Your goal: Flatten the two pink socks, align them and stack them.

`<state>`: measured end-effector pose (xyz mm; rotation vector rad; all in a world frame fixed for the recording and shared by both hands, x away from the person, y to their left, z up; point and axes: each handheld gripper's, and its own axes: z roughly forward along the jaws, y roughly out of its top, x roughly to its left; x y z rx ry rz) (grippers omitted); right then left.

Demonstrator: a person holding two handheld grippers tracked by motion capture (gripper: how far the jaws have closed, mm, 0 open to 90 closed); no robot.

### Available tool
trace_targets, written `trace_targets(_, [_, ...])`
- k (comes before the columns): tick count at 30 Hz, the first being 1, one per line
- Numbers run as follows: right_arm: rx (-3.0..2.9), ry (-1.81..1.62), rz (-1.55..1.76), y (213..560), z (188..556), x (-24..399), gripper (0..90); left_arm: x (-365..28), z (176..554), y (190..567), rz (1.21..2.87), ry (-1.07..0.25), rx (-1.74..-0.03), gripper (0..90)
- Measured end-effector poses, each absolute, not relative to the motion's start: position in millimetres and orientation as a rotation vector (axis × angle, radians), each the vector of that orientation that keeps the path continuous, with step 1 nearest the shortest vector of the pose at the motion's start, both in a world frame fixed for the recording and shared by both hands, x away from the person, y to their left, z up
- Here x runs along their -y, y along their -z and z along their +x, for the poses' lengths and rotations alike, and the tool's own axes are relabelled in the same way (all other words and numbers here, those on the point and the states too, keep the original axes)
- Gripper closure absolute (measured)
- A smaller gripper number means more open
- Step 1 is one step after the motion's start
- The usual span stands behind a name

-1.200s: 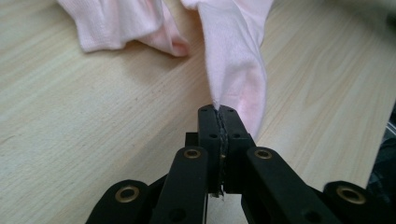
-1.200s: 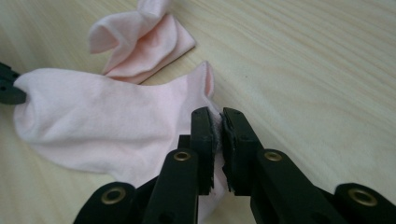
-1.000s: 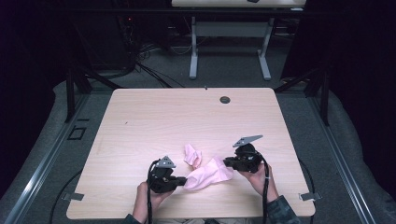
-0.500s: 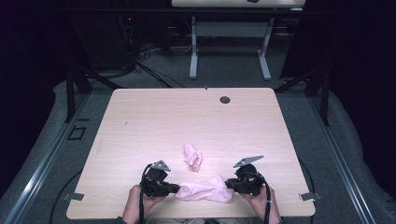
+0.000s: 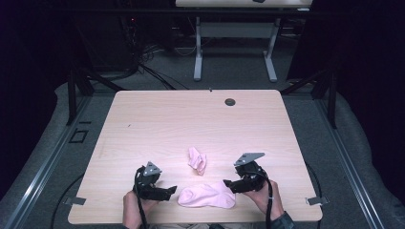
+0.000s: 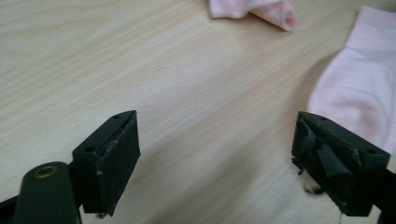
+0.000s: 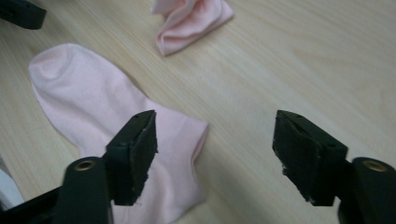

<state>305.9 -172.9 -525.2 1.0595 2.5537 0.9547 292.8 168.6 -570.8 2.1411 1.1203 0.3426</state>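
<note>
A flat pink sock (image 5: 207,196) is flanked on the tabletop (image 5: 191,124) by the left claw (image 5: 168,191) and right claw (image 5: 229,184), both spread wide, nothing gripped

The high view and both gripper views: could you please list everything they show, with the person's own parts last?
flat sock: one, pink, spread out at the near table edge between both tongs
crumpled sock: one, pink, bunched just beyond the flat one
table: one, light wood
grommet: one, dark, far right of tabletop
second table: one, white legs, behind
cables: several, black, floor behind
left tongs: black, open, beside the sock's toe
right tongs: black, open, at the sock's cuff
hands: two, near edge
</note>
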Motion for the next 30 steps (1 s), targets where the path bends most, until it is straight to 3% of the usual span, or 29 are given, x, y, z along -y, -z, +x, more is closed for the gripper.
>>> trace_targets(3, [-2.562, -0.944, 0.989, 518.1, 314.8, 159.2, 18.0, -172.5, 295.3, 577.7, 2.146, -0.398, -1.16, 3.9])
trace_targets(9, [-2.597, -0.911, 0.821, 503.3, 336.7, 116.8, 20.0, -174.2, 298.4, 587.4, 2.144, -0.443, -1.186, 0.0])
trace_targets(13, [-2.636, -0.863, 0.73, 499.4, 356.4, 84.0, 26.0, -174.8, 298.4, 590.4, 2.128, -0.478, -1.17, 0.0])
trace_targets(21, [-2.765, -0.693, 0.694, 536.6, 391.5, 34.9, 44.7, -176.7, 298.2, 592.2, 2.107, -0.492, -1.166, 0.0])
trace_targets(30, [-2.767, -0.651, 0.774, 551.0, 400.4, 39.4, 73.1, -176.8, 298.3, 592.2, 2.108, -0.494, -1.164, 0.0])
